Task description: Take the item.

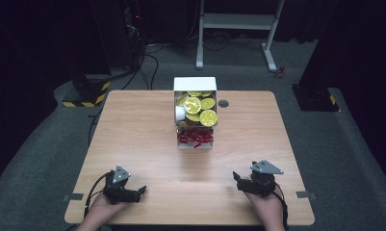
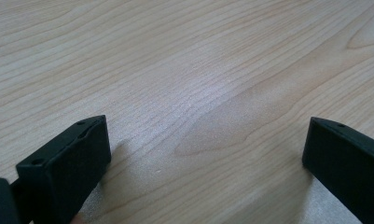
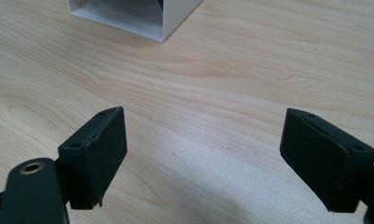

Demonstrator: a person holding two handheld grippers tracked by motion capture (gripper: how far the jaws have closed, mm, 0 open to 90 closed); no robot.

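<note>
Left gripper (image 1: 141, 190) low at the table's (image 1: 133, 125) near left edge, jaws wide, holding nothing. White box (image 1: 195, 113) at table centre toward the far edge, well apart from both grippers; yellow-lidded cups (image 1: 200, 108) inside, red pieces (image 1: 195, 138) at its near end. Right gripper (image 1: 237, 177) near right, jaws wide, empty.

Open wooden table (image 1: 147, 144) lies between both grippers and the far edge — the sole obstacle is the white box (image 1: 195, 113) of yellow-lidded cups (image 1: 200, 108), standing mid-table, well apart from either.
</note>
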